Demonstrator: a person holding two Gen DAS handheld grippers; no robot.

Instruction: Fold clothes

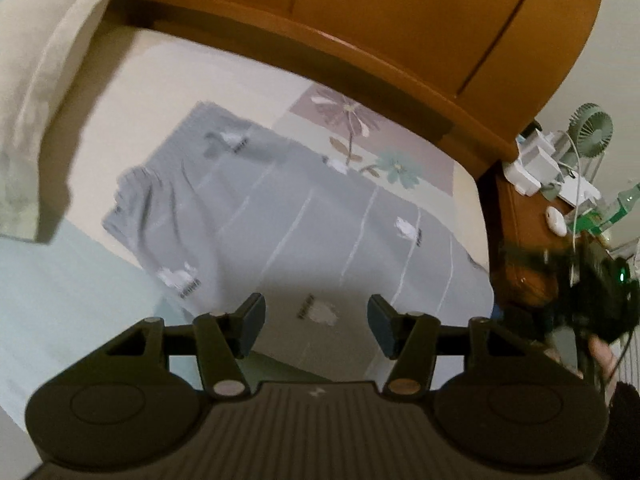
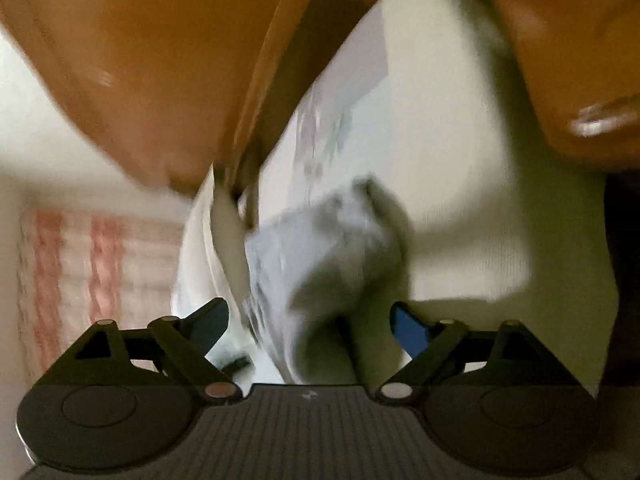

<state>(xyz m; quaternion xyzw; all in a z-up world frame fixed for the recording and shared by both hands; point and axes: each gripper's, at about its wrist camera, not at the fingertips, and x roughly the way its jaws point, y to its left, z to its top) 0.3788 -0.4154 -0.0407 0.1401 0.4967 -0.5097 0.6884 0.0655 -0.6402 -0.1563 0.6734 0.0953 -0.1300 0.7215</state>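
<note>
On the bed (image 1: pixel 132 92), with its cream sheet and flowered patch, lies spread a grey garment with thin white stripes and small white printed figures (image 1: pixel 304 216), one end bunched into a crumpled fold at the left. Above the near part of that cloth hovers the left gripper (image 1: pixel 316 326), its blue-padded fingers (image 1: pixel 253 322) parted and grasping nothing, the grey fabric showing through the gap but clear of both pads. Beyond the garment rises a curved orange-brown wooden headboard (image 1: pixel 360 12); to the left sits a pale pillow (image 1: pixel 44 76). Off to the right stands a wooden bedside cabinet (image 1: pixel 520 216) carrying a small green fan (image 1: pixel 592 130), white chargers and cables, and a green plastic bottle (image 1: pixel 620 204).

Seen blurred from the right wrist: the right gripper (image 2: pixel 310 326) spread wide, fingers (image 2: pixel 410 330) released, a raised grey-white hump of the same garment (image 2: pixel 328 256) sitting between them and just ahead, touching neither pad as far as the smear allows. At far right of the left view, that same gripper appears as a dark blur.
</note>
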